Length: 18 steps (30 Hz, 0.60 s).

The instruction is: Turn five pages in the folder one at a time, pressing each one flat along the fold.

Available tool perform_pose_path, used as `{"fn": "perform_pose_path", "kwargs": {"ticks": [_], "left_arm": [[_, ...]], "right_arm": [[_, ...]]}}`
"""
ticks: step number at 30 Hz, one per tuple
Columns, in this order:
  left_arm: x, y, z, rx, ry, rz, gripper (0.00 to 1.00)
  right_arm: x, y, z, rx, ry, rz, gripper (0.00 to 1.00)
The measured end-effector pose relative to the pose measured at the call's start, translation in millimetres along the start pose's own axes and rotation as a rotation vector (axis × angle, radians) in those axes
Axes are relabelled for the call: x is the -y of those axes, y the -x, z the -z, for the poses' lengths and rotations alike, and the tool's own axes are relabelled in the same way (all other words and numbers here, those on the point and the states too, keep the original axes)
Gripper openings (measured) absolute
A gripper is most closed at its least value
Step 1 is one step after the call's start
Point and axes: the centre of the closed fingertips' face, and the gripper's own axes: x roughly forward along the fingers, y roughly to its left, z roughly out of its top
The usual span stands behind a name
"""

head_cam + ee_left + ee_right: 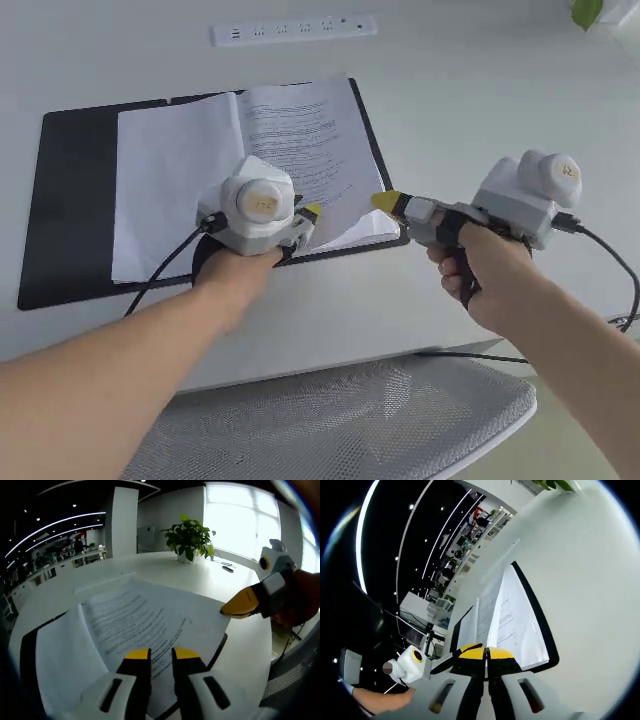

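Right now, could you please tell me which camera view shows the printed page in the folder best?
The head view: the printed page shows almost whole from above, text lines visible. The left gripper view shows it close but warped, its near edge behind the left gripper. The right gripper view shows it slanted and narrow.

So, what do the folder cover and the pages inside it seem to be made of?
The folder cover looks like matte black plastic or coated board: dark, flat, hardly any shine. I cannot tell which of the two. The pages look like plain white paper: thin sheets, printed lines, curving gently toward the fold.
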Motion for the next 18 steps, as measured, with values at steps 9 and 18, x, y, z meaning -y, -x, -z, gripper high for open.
{"fn": "perform_pose_path", "kwargs": {"ticks": [9,18], "left_arm": [[-38.3,43.5,-0.1,0.032,0.043,-0.057,0.15],[-68.8,94.9,1.4,0.067,0.092,-0.097,0.14]], "right_arm": [[-52.5,-7.3,4.5,-0.001,0.078,-0.095,0.00],[-101.7,-27.6,22.4,-0.049,0.143,-0.182,0.00]]}}
